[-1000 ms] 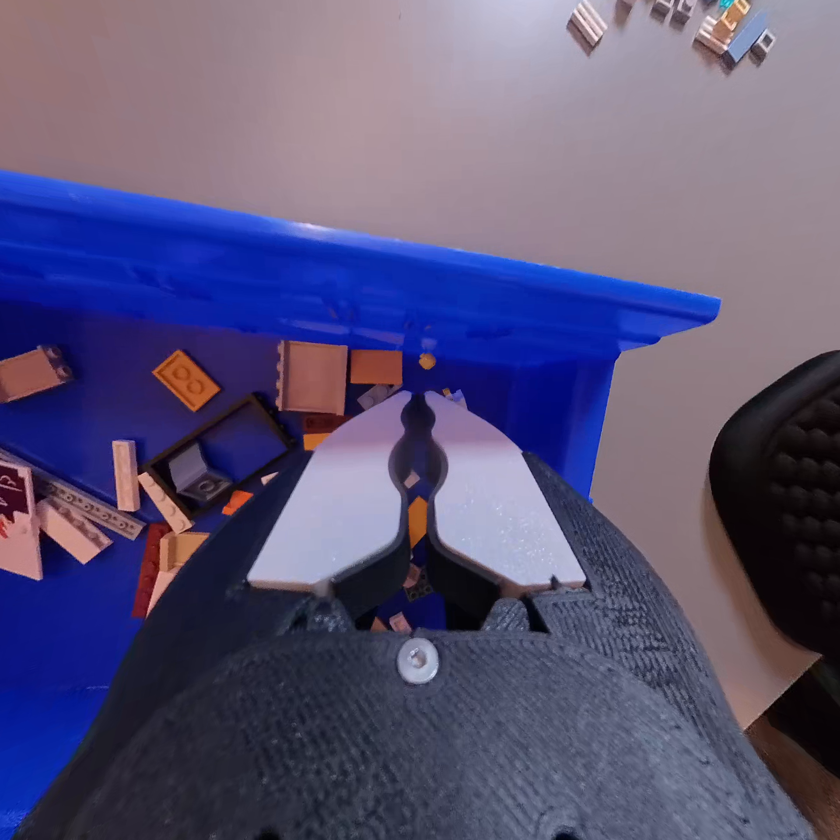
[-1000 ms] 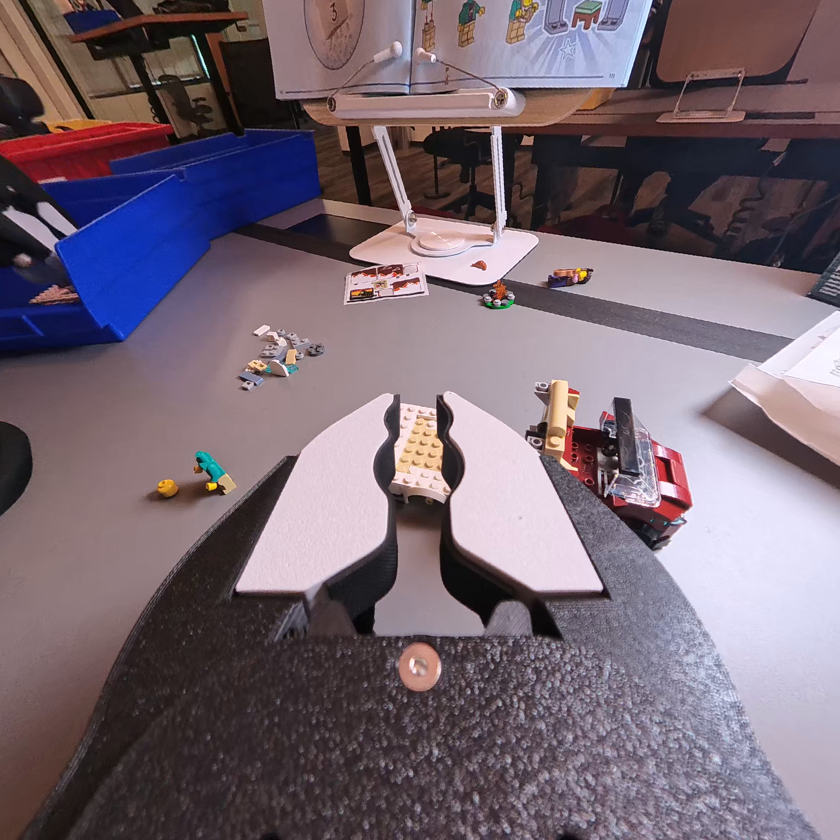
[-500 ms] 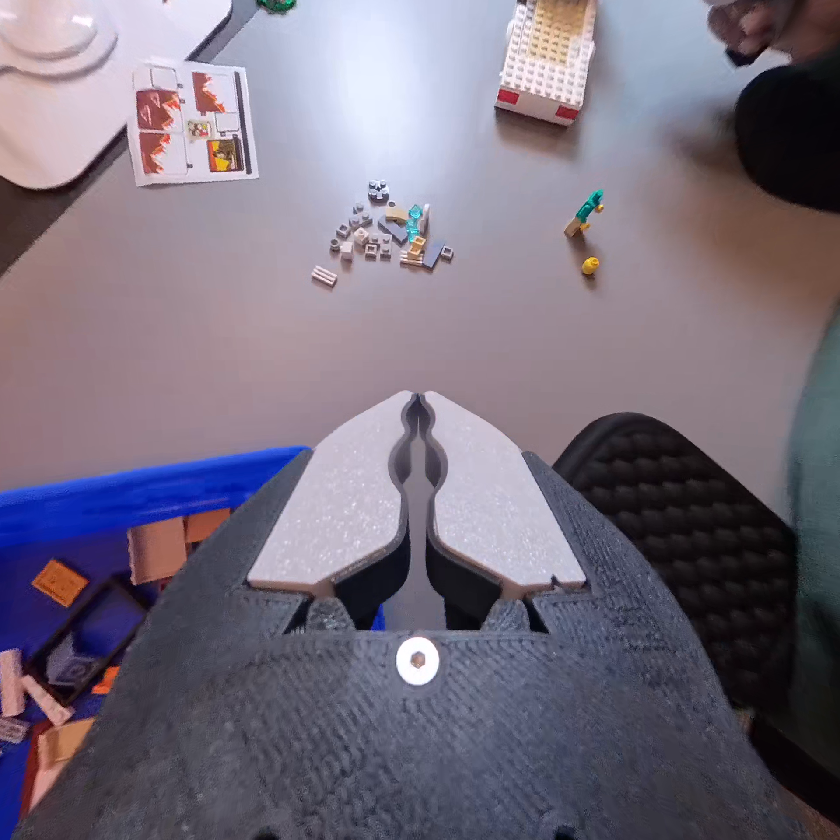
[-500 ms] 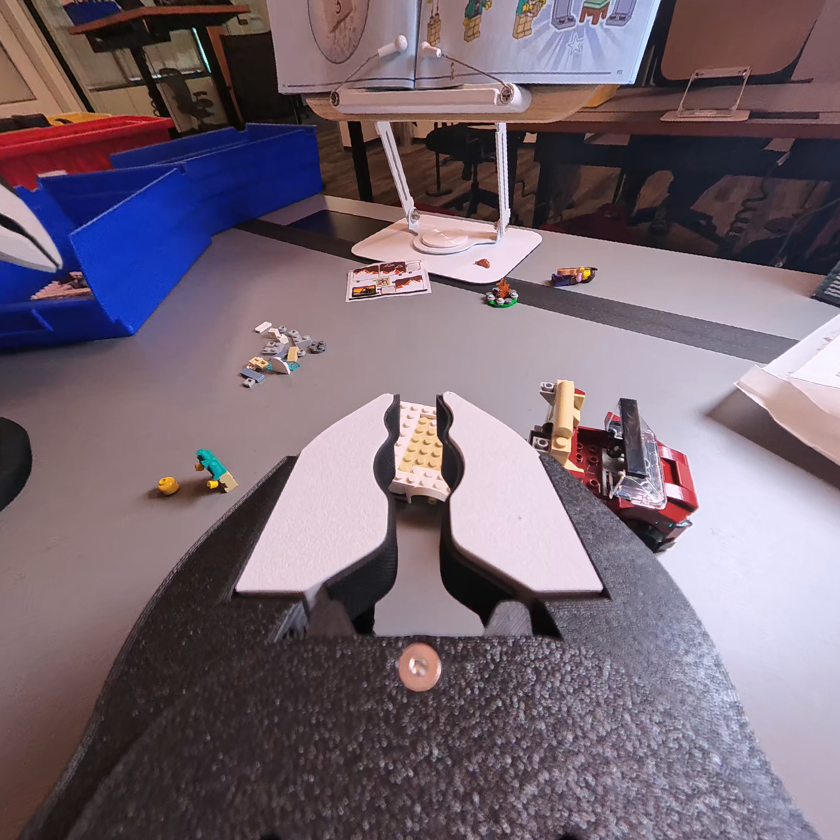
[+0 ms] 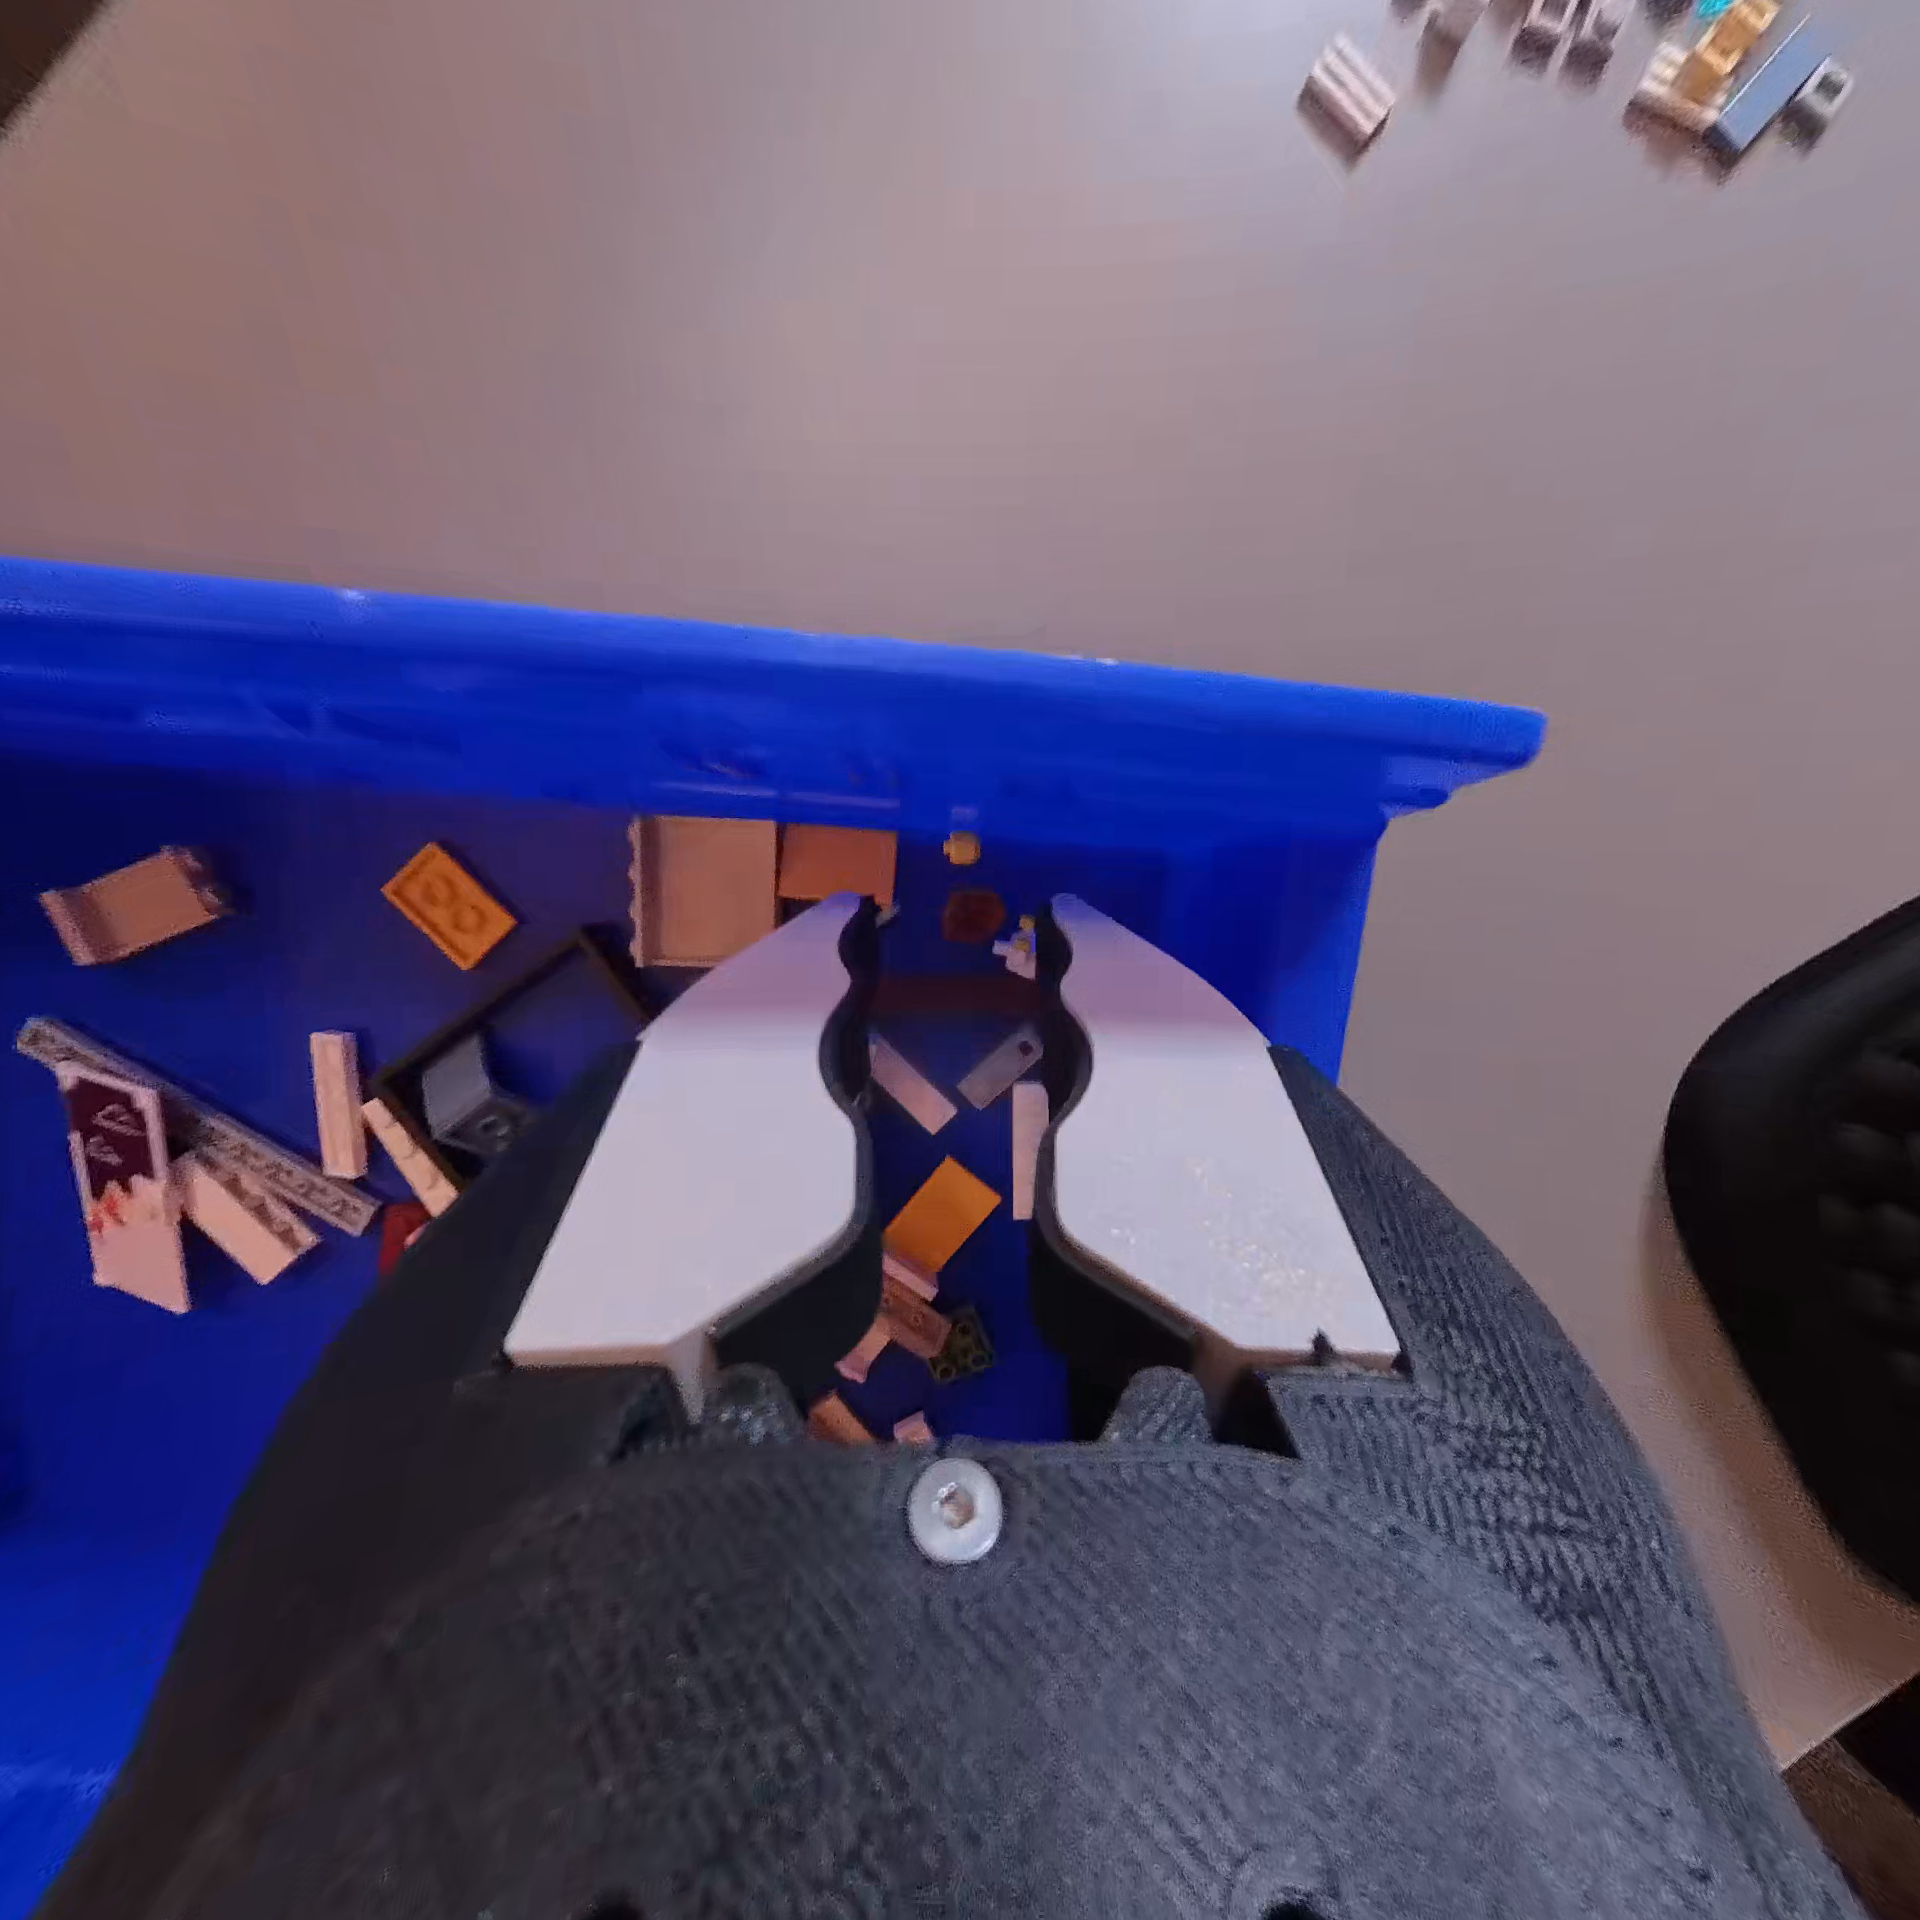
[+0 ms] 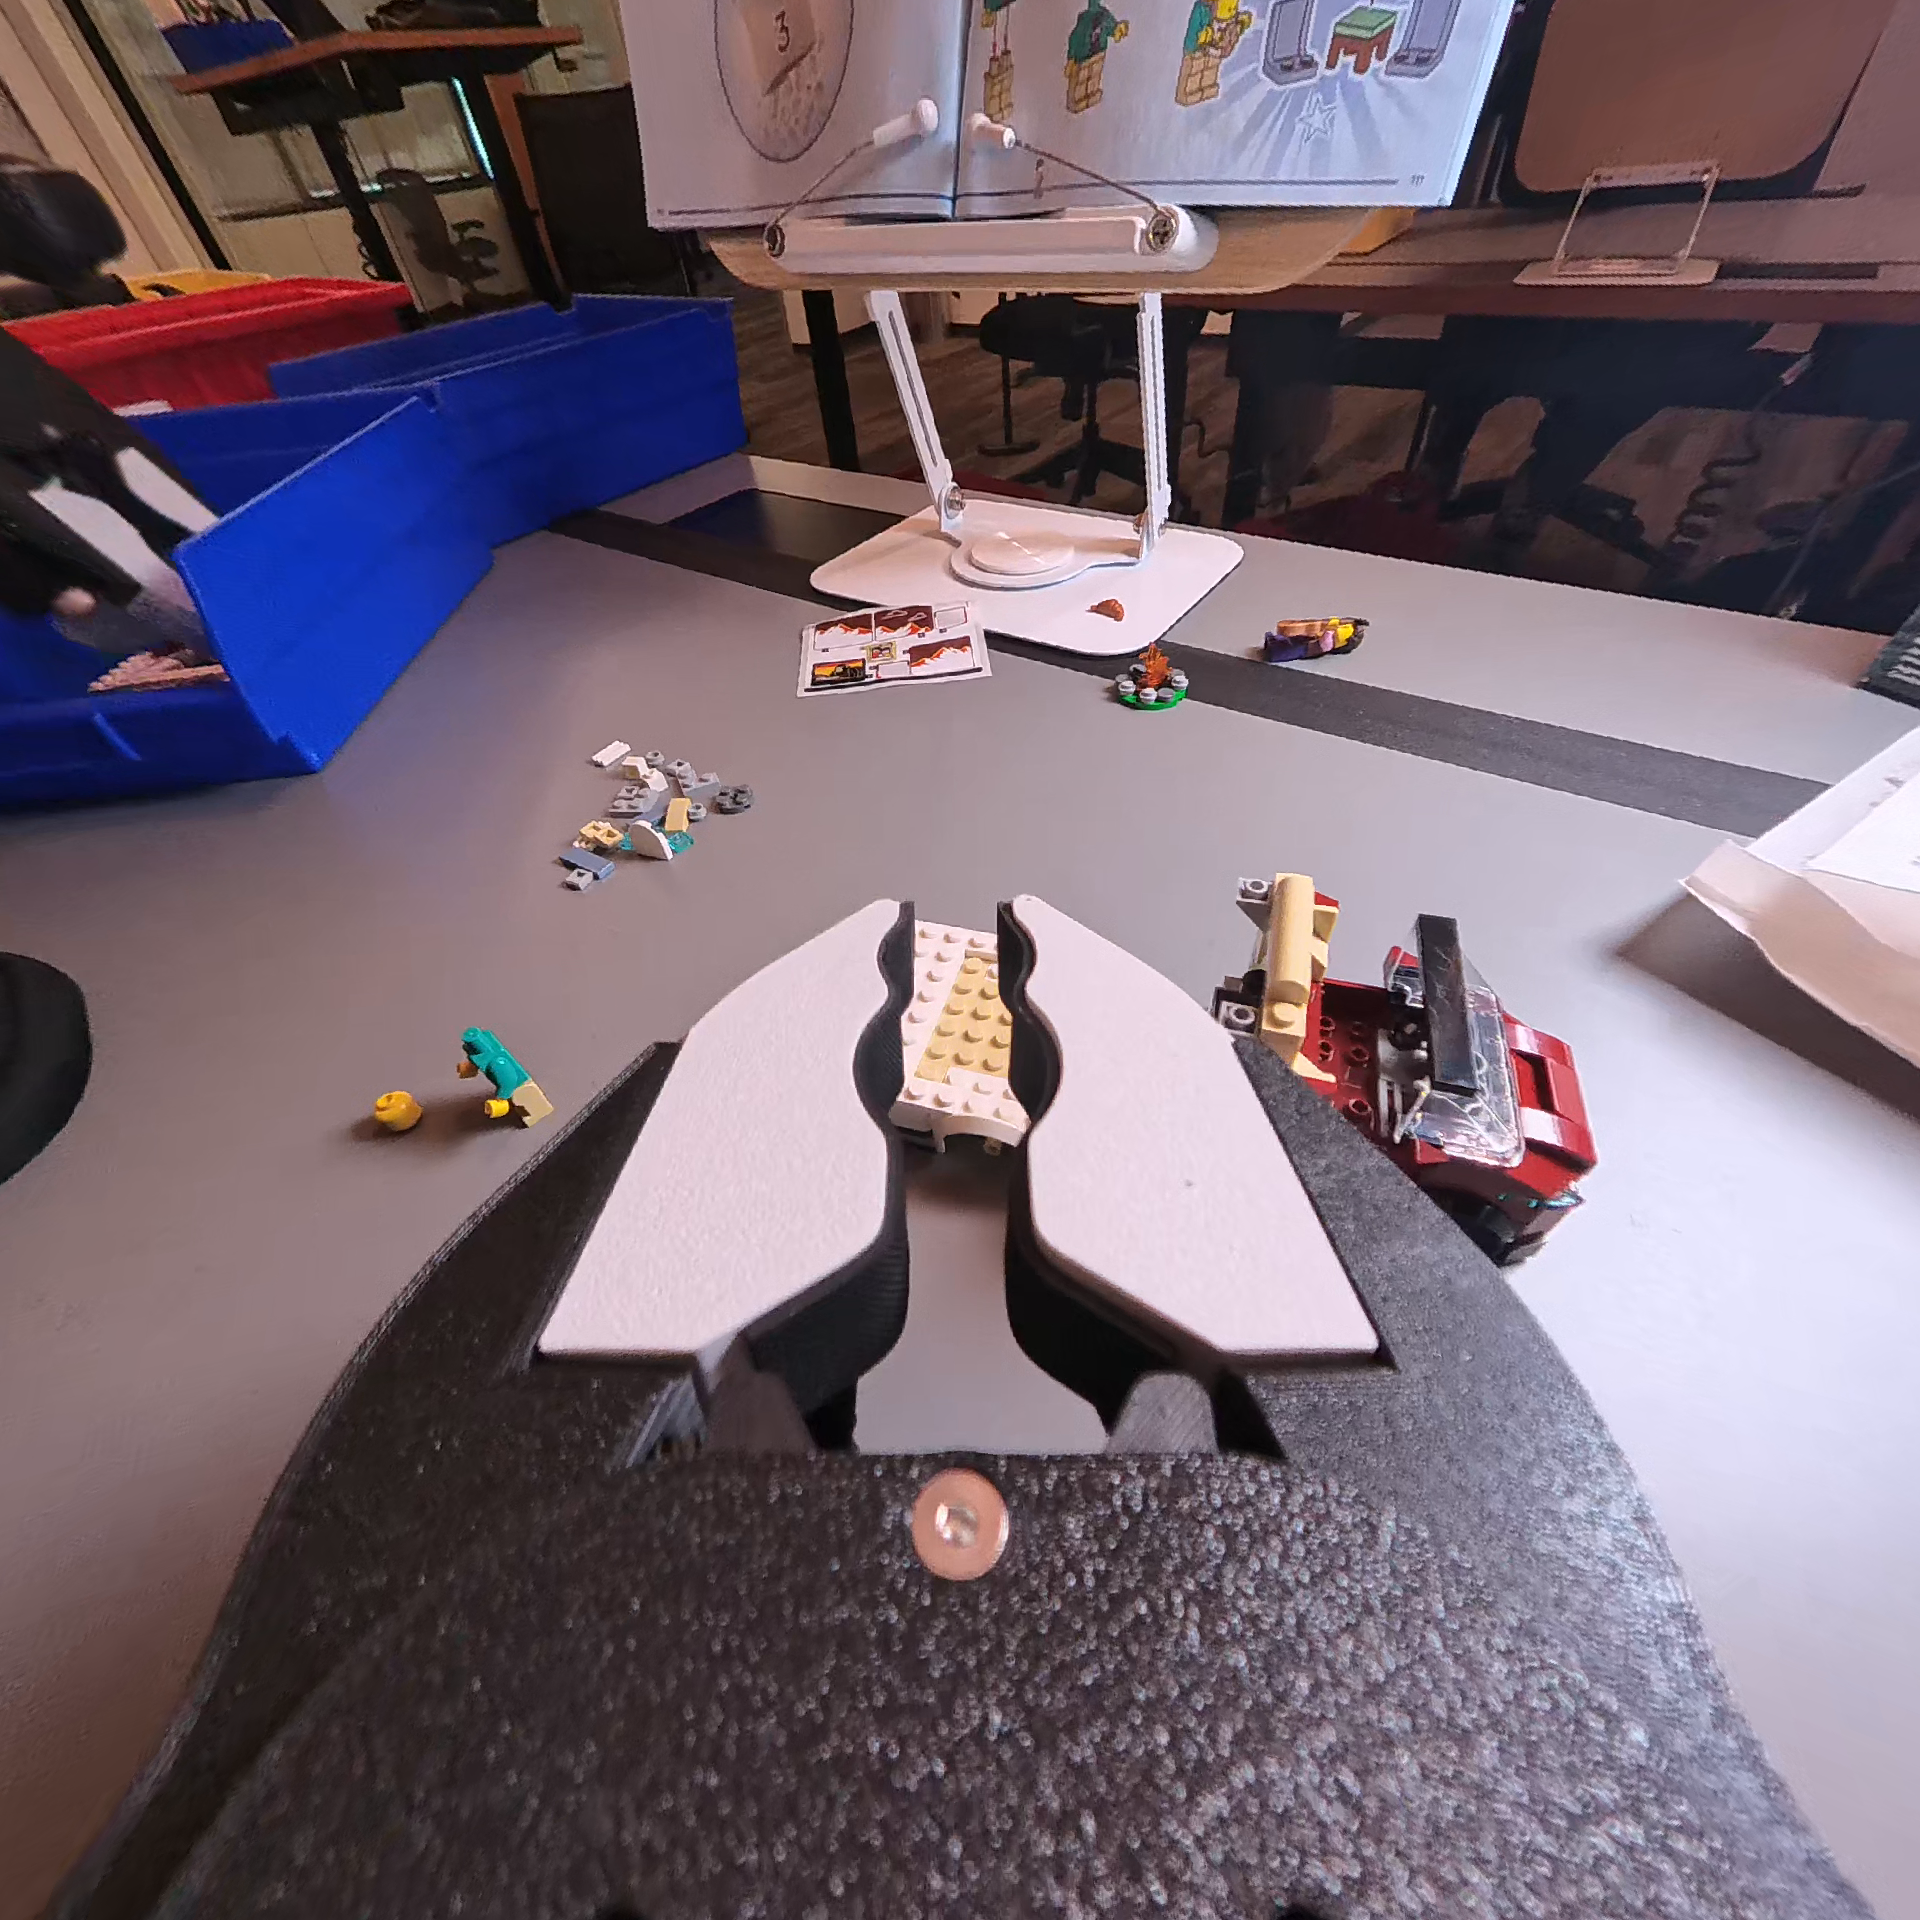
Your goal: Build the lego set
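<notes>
My left gripper (image 5: pixel 956 920) is open and empty. It points down into a blue bin (image 5: pixel 727 717) of loose bricks, over a dark red piece (image 5: pixel 971 914) and an orange tile (image 5: pixel 940 1210). It also shows in the right wrist view (image 6: pixel 99 540), at the bin (image 6: pixel 322 582). My right gripper (image 6: pixel 954 914) is shut on a white and tan studded lego build (image 6: pixel 961 1029), low over the grey table (image 6: pixel 312 935). Its fingers hide the build's sides.
A dark red lego truck (image 6: pixel 1434 1070) lies right of my right gripper. A teal minifigure body (image 6: pixel 504 1075), a yellow head (image 6: pixel 397 1110), a small parts pile (image 6: pixel 649 810), a sticker sheet (image 6: pixel 894 644) and a book stand (image 6: pixel 1023 561) lie ahead. Papers (image 6: pixel 1829 914) lie right. My right tips are about 50 cm from the orange tile (image 5: pixel 940 1210), my left tips only 8 cm.
My left gripper swung from over the table back into the blue bin and opened its jaws. My right gripper has held still with the build.
</notes>
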`<state>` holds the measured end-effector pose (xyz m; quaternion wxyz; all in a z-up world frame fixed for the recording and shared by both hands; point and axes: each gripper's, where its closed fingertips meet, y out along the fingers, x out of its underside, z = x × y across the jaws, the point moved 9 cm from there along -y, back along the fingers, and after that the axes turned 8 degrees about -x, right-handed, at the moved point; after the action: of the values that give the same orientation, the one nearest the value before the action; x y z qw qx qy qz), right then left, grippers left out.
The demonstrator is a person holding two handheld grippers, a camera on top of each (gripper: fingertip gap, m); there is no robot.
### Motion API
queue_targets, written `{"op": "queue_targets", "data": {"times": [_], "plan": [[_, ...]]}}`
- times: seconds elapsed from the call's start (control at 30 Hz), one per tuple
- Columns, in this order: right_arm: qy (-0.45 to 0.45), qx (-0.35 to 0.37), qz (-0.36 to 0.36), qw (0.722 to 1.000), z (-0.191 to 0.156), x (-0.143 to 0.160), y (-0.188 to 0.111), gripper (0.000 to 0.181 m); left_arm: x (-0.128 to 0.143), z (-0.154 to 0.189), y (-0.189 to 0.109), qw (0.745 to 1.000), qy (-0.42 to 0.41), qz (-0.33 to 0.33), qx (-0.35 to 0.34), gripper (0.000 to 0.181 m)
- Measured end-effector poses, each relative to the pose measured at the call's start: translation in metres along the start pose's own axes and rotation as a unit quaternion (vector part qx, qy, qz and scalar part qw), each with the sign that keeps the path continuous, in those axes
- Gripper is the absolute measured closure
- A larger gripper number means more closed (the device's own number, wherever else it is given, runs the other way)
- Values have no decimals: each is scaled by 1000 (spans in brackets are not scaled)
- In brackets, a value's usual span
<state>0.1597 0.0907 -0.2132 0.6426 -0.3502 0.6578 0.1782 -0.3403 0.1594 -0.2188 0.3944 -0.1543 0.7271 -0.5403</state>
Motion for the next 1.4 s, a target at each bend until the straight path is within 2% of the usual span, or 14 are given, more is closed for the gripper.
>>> {"op": "queue_targets", "data": {"times": [0.2,0.33,0.43,0.47,0.6,0.77,0.93,1.07,1.2,1.3,1.4], "plan": [[2,1,-2,1000,1,1,0,166,4,-2,21,999,-6,-39,19,155],[3,0,1,1000,1,0,-1,166,3,-1,22,999,4,-46,14,166],[2,-2,3,1000,1,-1,-1,166,6,2,26,998,15,-64,4,168],[2,-2,3,1000,1,-1,-1,166,6,3,25,998,20,-58,-1,175],[0,-1,6,1000,1,-2,-3,166,6,3,23,998,33,-60,-14,179],[-2,-2,11,1000,1,-4,-5,166,0,-3,3,998,32,-31,-41,179],[-3,-4,13,1000,0,-5,-6,166,-15,-6,-34,995,31,48,-85,180],[-4,-6,14,1000,-1,-5,-6,166,-36,29,-66,985,65,140,-76,180],[-6,-8,12,1000,-2,-5,-6,166,-53,82,-77,971,128,197,-50,180],[-9,-11,11,1000,-4,-6,-6,166,-63,121,-61,962,143,229,35,180],[-12,-12,11,1000,-4,-6,-7,166,-70,156,-20,956,153,226,105,180]]}}
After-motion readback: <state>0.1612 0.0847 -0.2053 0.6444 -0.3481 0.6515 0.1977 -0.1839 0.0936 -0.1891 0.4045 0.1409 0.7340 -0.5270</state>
